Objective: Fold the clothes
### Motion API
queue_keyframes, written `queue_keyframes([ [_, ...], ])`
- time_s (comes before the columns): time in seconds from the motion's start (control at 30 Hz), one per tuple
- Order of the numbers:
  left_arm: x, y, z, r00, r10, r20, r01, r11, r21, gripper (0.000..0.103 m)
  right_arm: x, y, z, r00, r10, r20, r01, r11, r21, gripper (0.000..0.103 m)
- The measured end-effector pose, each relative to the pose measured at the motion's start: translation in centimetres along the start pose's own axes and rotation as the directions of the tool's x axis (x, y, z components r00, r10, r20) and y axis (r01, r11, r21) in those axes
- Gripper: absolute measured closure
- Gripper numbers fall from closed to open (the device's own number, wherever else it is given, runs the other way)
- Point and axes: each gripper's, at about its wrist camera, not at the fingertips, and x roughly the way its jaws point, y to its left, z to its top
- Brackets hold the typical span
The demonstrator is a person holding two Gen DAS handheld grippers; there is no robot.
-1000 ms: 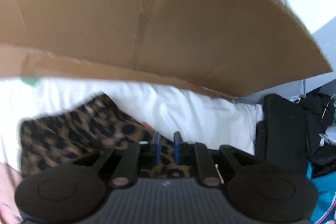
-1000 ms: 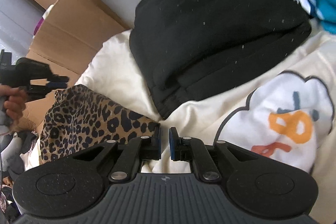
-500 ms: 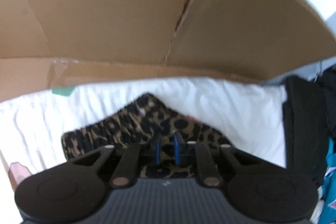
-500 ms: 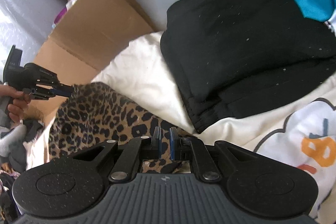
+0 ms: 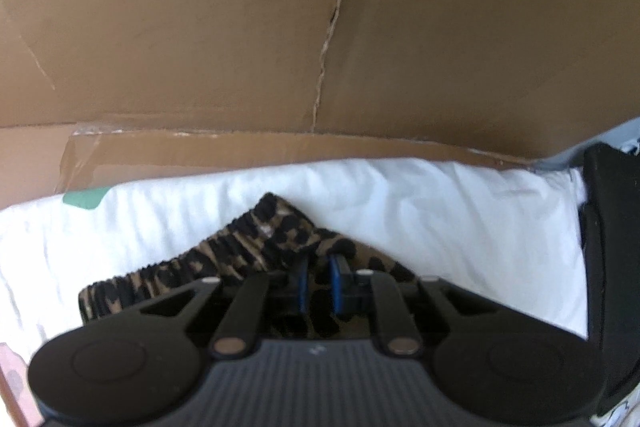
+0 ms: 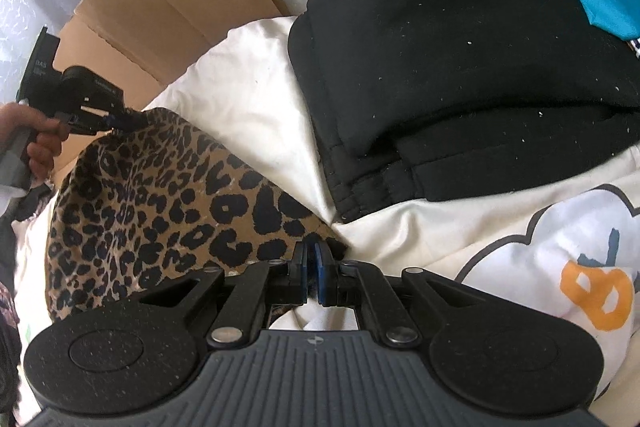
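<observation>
The leopard-print garment (image 6: 160, 195) is tan with black spots, thin and soft, and it has a gathered, ribbed band (image 5: 224, 255) along one edge. It lies over a white bedcover (image 6: 256, 99), stretched between the two grippers and sagging a little in the middle. The left gripper (image 5: 319, 281) has its blue-padded fingers close together with a fold of the leopard cloth between them, at the corner of the garment nearest the cardboard box (image 5: 280, 27). In the right wrist view this same gripper (image 6: 110, 119) pinches the far corner, held by a hand (image 6: 38, 143). The right gripper (image 6: 311, 261) is pressed together on the near corner of the garment, its pads almost touching.

The box wall rises just beyond the bedcover's far edge and closes that side. To the right, a folded black garment (image 6: 460, 67) lies just beside the leopard cloth, with a strip of bare white cover between them. A cream sweatshirt with a cloud print (image 6: 560, 259) lies near the right gripper.
</observation>
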Motion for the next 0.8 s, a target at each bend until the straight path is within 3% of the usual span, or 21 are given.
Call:
queue_keyframes([
  [0.1, -0.6, -0.2, -0.4, 0.999, -0.021, 0.050, 0.017, 0.997, 0.075, 0.090, 0.0, 0.1, 0.1, 1.000, -0.027, -0.010, 0.027, 1.000, -0.003, 0.095],
  [0.3, -5.3, 1.2, -0.4, 0.991, -0.084, 0.104, 0.074, 0.993, 0.093, 0.090, -1.2, -0.5, 0.2, 0.998, -0.057, 0.012, 0.056, 0.997, 0.052, 0.093],
  [0.5, -9.1, 2.4, -2.0, 0.992, -0.101, 0.071, 0.087, 0.981, 0.172, 0.090, -2.5, 0.2, 0.5, 0.997, -0.020, 0.069, 0.017, 0.999, 0.051, 0.094],
  [0.63, -8.3, 2.8, -3.6, 0.995, -0.089, 0.033, 0.080, 0.974, 0.214, 0.090, -2.6, 1.3, 0.6, 0.996, 0.004, 0.085, -0.005, 1.000, 0.015, 0.094],
  [0.8, -4.1, 2.4, -4.9, 0.999, -0.030, -0.025, 0.036, 0.964, 0.265, 0.091, -2.8, 2.6, 0.7, 0.994, 0.035, 0.103, -0.032, 0.999, -0.031, 0.094],
])
